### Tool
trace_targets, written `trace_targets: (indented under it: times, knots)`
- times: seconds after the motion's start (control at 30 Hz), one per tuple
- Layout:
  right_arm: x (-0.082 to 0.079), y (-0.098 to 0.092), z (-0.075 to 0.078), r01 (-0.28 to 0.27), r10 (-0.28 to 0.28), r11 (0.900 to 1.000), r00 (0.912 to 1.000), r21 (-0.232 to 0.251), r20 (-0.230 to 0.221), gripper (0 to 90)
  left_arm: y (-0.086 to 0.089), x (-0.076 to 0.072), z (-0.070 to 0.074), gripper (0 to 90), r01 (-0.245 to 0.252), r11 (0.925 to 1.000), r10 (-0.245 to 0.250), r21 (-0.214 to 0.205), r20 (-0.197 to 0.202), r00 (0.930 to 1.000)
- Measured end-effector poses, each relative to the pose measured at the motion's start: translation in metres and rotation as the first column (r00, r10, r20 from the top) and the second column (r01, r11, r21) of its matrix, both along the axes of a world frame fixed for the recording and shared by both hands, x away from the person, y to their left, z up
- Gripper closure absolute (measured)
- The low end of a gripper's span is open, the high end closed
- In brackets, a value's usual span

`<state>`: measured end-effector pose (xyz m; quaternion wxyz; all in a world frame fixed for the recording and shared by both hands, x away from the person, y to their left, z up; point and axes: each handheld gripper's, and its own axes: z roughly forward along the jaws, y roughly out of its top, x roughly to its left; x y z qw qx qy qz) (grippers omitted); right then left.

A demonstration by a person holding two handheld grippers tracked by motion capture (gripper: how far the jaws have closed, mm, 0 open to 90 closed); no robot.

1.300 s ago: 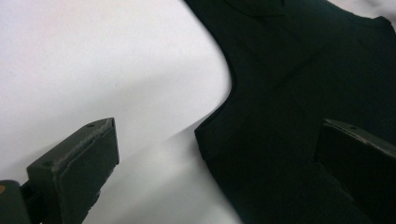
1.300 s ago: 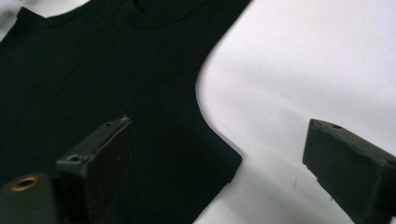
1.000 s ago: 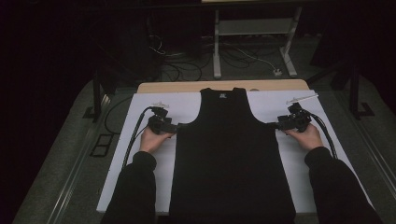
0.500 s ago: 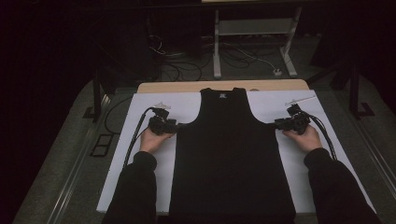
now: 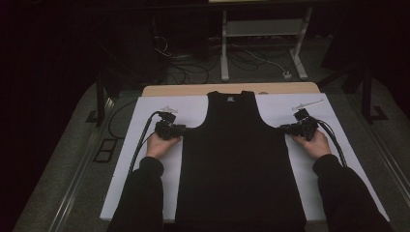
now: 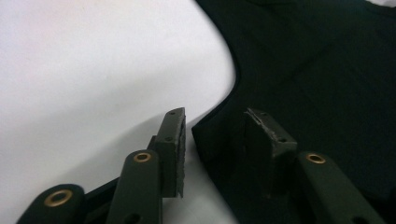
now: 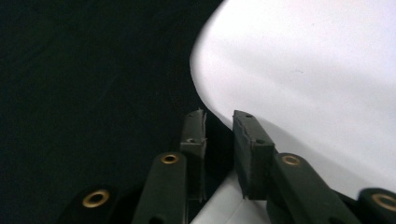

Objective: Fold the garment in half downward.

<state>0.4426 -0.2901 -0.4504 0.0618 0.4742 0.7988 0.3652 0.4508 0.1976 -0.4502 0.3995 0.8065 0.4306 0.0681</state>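
Black tank top [image 5: 239,159] laid flat, neck far, along the middle of the white surface [image 5: 145,174].
Left claw [image 6: 212,140] and right claw [image 7: 218,144] sit at the left and right armhole edges; both have just been closing, jaws partly apart, hem between them, pads not yet pressing.

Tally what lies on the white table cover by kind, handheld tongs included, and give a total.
Black sleeveless fabric tank top, laid flat: 1
Black two-jaw handheld tongs: 2, the left tongs and the right tongs, one at each side edge of the top below an armhole
Small pale objects near the far corners of the white table cover, too small to identify: 2, and
Total: 5
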Motion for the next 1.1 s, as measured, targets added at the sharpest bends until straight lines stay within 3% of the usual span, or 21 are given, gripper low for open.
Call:
trace_targets:
  times: [0.27, 0.33, 0.53, 0.63, 0.77, 1.0, 1.1]
  knots:
    - [0.001, 0.002, 0.001, 0.007, -0.007, 1.0, 0.9996, 0.003, -0.028, 82.6, -0.004, -0.002, 0.0, 79.8, -0.005, 0.9993, 0.005, 0.037, 0.008, 1.0]
    - [0.001, 0.001, 0.001, 0.008, -0.007, 0.9999, 0.9992, 0.011, -0.039, 83.2, -0.004, -0.003, 0.001, 83.9, 0.004, 0.9995, -0.005, 0.03, 0.01, 0.9999]
    - [-0.001, -0.002, 0.004, 0.004, -0.002, 0.9993, 0.9985, 0.037, -0.055, 83.9, 0.0, -0.005, 0.005, 85.5, 0.018, 0.9998, -0.017, 0.012, -0.016, 0.9997]
    - [-0.003, -0.003, 0.006, 0.004, -0.002, 0.9984, 0.9989, 0.057, -0.048, 83.9, 0.003, -0.008, 0.007, 85.6, 0.006, 0.9999, -0.006, -0.01, -0.004, 1.0]
    - [-0.007, -0.005, 0.009, 0.015, -0.011, 0.9953, 0.9991, 0.095, -0.041, 84.0, 0.012, -0.012, 0.008, 85.7, -0.004, 0.9919, 0.002, -0.127, -0.016, 0.9999]
    - [-0.016, -0.013, 0.014, 0.035, -0.029, 0.9838, 0.999, 0.176, -0.033, 84.0, 0.011, -0.022, 0.018, 85.9, -0.01, 0.9932, 0.016, -0.116, 0.046, 0.9988]
    - [-0.022, -0.016, 0.017, 0.037, -0.032, 0.9795, 0.9991, 0.198, -0.029, 84.0, 0.012, -0.027, 0.022, 85.9, 0.003, 0.9922, 0.004, -0.125, 0.051, 0.9987]
